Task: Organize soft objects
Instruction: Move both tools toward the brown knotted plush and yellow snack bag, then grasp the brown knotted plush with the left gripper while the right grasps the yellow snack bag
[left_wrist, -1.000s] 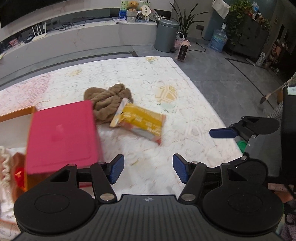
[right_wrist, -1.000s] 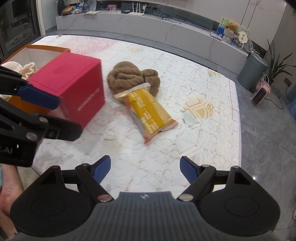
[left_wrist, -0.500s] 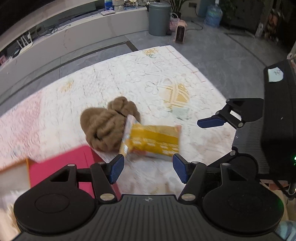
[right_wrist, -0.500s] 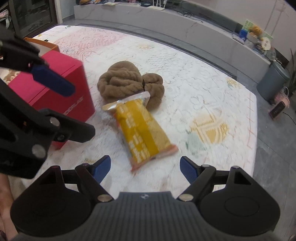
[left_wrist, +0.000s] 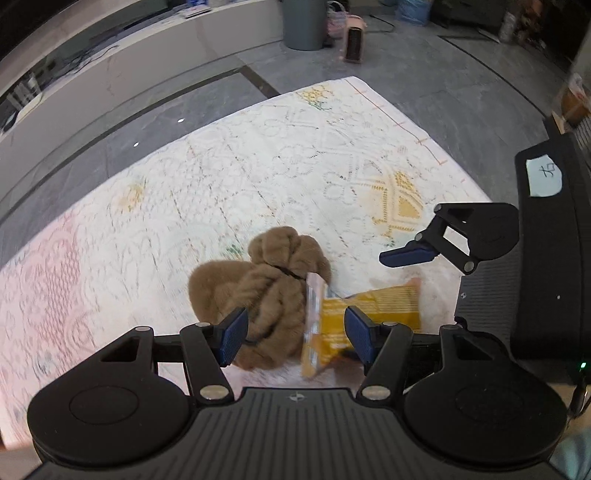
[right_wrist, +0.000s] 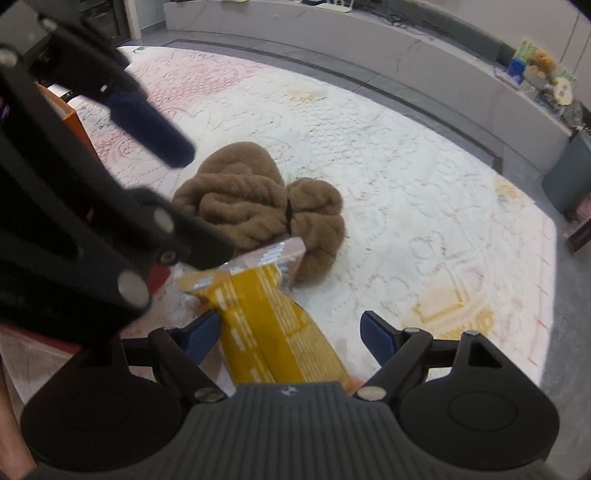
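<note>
A brown fuzzy bundle, tied with a dark band, lies on a pale patterned rug. A yellow snack packet rests with its sealed end against it. My left gripper is open, hovering over the bundle and the packet's sealed end. My right gripper is open too, with the packet's body lying between its fingers and not pressed. Each gripper shows in the other's view: the right one's blue pad, the left one's blue pad.
An orange box edge and a sliver of a red box sit left of the packet. The rug's edge meets grey floor. Beyond stand a grey bin, a pink heater and a long low ledge.
Both grippers have moved in over the bundle and packet. The red box has slid out of the left wrist view. The packet now lies between the right gripper's fingers.
</note>
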